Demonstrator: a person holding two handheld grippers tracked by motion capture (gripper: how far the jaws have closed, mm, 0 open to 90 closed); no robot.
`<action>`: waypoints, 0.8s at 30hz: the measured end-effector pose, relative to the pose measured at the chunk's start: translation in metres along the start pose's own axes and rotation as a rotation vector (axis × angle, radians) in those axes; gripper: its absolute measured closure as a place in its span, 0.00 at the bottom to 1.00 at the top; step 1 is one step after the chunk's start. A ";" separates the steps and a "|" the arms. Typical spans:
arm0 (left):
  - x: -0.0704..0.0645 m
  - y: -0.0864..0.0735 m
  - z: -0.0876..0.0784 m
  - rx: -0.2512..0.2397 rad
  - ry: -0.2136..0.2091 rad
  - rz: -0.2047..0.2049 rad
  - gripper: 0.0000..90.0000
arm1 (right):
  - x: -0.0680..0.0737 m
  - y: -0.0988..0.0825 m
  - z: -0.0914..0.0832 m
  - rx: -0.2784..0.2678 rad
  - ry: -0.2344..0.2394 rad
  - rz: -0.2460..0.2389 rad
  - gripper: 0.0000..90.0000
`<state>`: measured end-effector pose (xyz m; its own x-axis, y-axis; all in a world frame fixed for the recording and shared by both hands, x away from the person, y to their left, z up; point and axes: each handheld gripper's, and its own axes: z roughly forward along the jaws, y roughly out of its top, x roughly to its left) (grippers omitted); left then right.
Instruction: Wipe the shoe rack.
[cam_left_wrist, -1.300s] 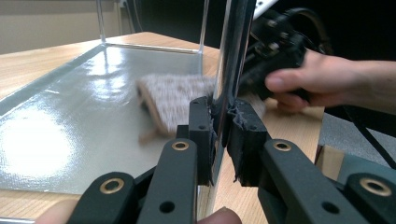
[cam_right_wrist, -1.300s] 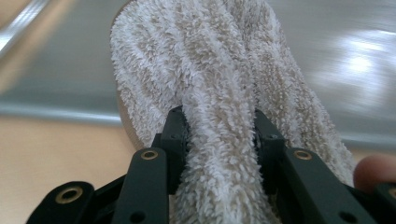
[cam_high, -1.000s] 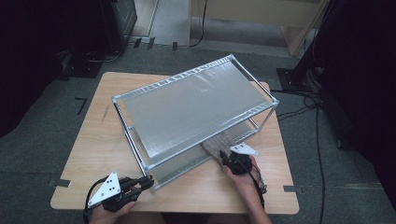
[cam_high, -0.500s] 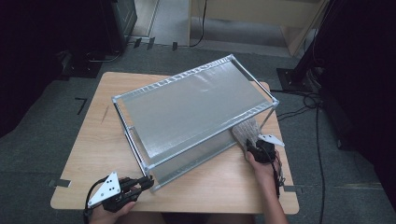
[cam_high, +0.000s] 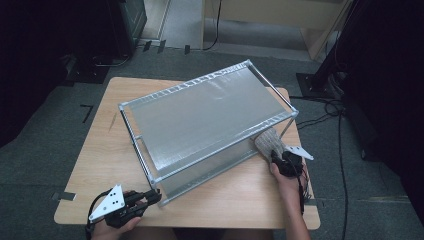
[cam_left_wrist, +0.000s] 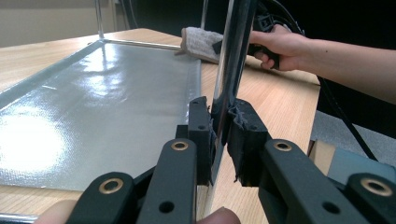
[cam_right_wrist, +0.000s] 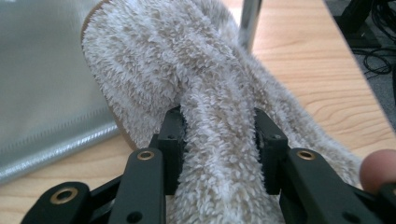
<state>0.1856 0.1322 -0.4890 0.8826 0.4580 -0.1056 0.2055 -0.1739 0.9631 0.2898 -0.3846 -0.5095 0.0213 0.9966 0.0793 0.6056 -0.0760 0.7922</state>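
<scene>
Fluffy slipper (cam_right_wrist: 187, 84) clamped in right hand-held gripper (cam_right_wrist: 219, 149), left hand-held gripper (cam_left_wrist: 219, 140) gripping rack post (cam_left_wrist: 233, 56)

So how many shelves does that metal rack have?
2. The top shelf spans the rack's upper frame; the lower shelf lies just above the table, partly hidden beneath the top one from above.

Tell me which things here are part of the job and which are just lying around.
In the job: fluffy slipper held by right gripper; rack post clamped by left gripper; lower shelf.

Lying about: floor cables, wooden cabinet.
</scene>
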 end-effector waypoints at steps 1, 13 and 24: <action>0.000 0.000 0.000 0.000 -0.002 -0.003 0.89 | -0.001 0.002 -0.002 -0.007 0.000 0.010 0.71; 0.001 -0.001 -0.001 -0.003 -0.007 -0.007 0.89 | -0.008 0.046 -0.062 -0.293 0.042 0.038 0.72; 0.001 -0.001 0.000 -0.002 -0.004 -0.006 0.89 | -0.005 0.041 -0.057 -0.276 -0.002 -0.008 0.74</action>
<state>0.1862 0.1331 -0.4899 0.8832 0.4553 -0.1124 0.2099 -0.1694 0.9629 0.2694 -0.3941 -0.4427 0.0192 0.9973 0.0714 0.3664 -0.0735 0.9275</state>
